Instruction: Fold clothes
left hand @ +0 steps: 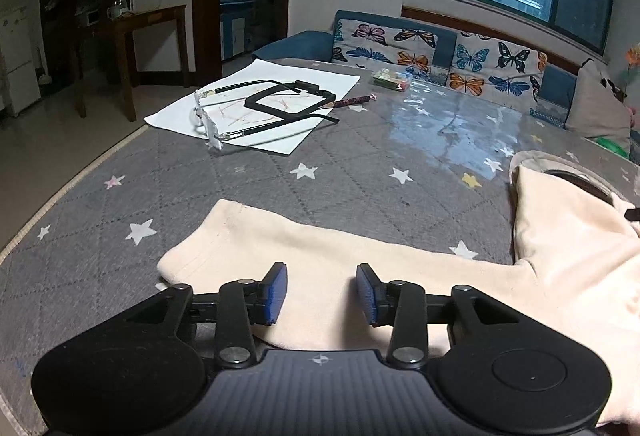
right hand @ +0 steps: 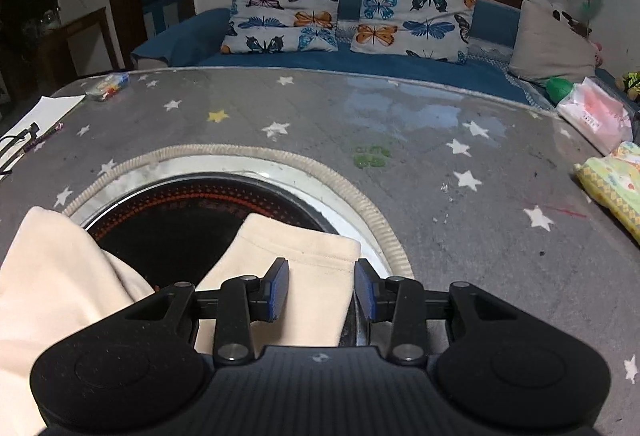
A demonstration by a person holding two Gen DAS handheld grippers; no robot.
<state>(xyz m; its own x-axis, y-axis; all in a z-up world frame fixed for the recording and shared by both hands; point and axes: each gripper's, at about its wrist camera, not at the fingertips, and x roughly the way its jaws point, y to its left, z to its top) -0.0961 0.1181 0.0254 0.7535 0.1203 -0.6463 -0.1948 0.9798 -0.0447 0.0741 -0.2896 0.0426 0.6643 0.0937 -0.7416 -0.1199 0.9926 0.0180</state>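
A cream garment [left hand: 360,256] lies on the grey star-patterned table cover [left hand: 280,188]. One long leg or sleeve runs left under my left gripper [left hand: 321,292], which is open just above it, holding nothing. In the right wrist view another cream end [right hand: 296,268] lies between the open fingers of my right gripper [right hand: 321,288], partly over a round black hob [right hand: 192,212] set in the table. More of the garment [right hand: 52,276] bunches at the left.
A white sheet with black-framed glasses [left hand: 256,108], a pencil [left hand: 352,101] and a small box [left hand: 392,79] lie far left. Plastic packets [right hand: 600,116] and a yellow-green cloth [right hand: 616,180] sit at the right edge. A blue sofa with butterfly cushions [right hand: 412,16] stands behind.
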